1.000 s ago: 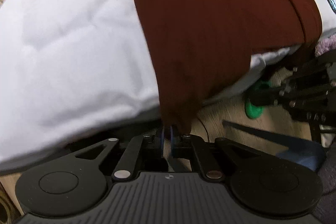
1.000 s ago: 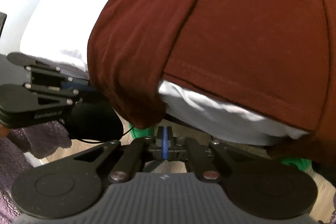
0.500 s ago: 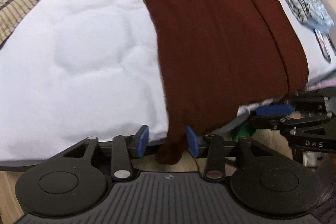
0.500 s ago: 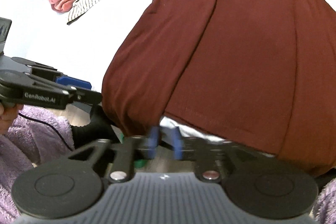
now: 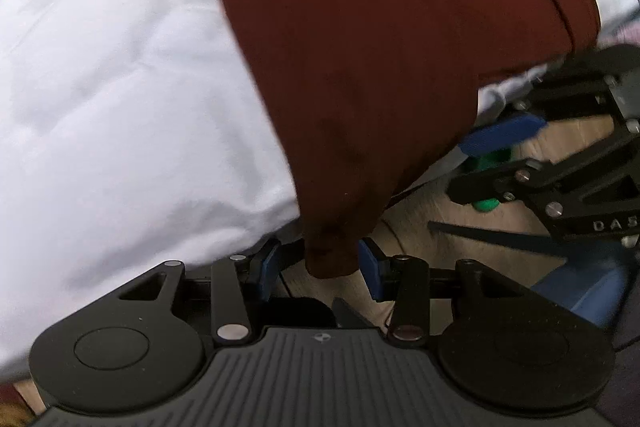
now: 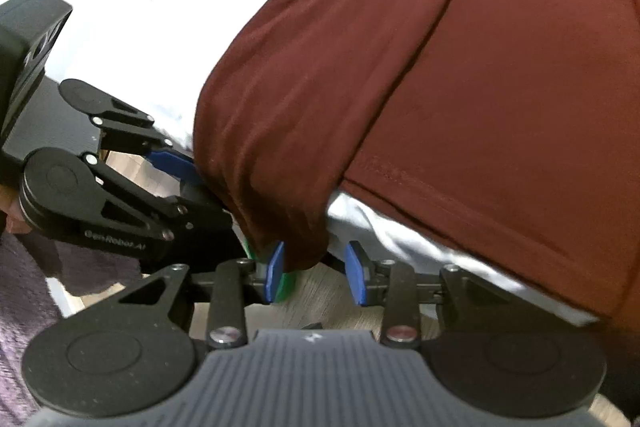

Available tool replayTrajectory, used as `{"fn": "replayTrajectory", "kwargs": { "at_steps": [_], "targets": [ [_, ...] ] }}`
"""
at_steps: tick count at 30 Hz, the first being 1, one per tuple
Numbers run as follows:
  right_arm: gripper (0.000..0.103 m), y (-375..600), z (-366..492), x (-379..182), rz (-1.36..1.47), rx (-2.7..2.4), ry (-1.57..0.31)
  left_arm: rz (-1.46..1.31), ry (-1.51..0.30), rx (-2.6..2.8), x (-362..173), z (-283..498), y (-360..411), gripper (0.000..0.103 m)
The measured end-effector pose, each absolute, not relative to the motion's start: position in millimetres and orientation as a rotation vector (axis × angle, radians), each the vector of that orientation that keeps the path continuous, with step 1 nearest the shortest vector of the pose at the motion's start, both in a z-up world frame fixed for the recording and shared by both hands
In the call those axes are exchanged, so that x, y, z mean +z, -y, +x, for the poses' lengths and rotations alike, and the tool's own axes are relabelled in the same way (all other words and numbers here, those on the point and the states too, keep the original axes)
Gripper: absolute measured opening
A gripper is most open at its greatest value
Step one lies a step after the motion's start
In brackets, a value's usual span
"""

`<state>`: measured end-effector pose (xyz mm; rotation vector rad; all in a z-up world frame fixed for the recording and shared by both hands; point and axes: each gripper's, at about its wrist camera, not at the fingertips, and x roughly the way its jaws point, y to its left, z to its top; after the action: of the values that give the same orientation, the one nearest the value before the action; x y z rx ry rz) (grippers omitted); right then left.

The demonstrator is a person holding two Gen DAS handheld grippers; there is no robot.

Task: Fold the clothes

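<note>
My left hand-held gripper point(image 5: 318, 269) is open w/ the maroon shirt point(image 5: 380, 47) corner between pads; right hand-held gripper point(image 6: 316, 273) open too, hem maybe brushing its 9 o'clock pad.

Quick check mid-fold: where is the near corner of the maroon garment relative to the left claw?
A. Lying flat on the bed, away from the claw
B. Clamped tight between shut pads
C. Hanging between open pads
C: in the left wrist view the maroon garment corner hangs between the left claw pads, which stand apart from it.
</note>
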<state>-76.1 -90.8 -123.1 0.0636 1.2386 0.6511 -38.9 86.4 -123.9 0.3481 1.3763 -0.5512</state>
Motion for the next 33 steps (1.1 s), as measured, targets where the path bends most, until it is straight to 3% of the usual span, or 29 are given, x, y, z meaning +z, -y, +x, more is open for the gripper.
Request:
{"fn": "replayTrajectory", "kwargs": {
  "at_steps": [5,7,9,20,29,33],
  "targets": [
    [0.031,80.3,-74.9,-134.2,0.051,0.706,-1.215,0.406,-1.366,-0.583,-130.9,-40.7,-86.4,0.027],
    [0.016,76.4,-74.5,-136.5,0.036,0.728,-1.212,0.391,-1.363,-0.579,-128.5,-40.0,-92.1,0.01],
    [0.007,75.1,-73.5,-135.3,0.03,0.743,-1.219,0.363,-1.368,-0.588,-124.5,-39.7,-97.8,0.006],
    [0.002,95.7,-76.3,-78.3,0.126,0.799,-1.256,0.256,-1.36,-0.829,-58.7,-60.6,-106.9,0.005],
    [0.003,144.1,-46.6,-30.7,0.343,0.766,-1.123,0.027,-1.231,-0.948,6.4,-34.6,-137.8,0.005],
    [0.003,160.7,-31.2,-28.1,0.367,0.691,-1.089,-0.044,-1.201,-0.886,0.6,-2.9,-141.1,0.005]
  ]
}}
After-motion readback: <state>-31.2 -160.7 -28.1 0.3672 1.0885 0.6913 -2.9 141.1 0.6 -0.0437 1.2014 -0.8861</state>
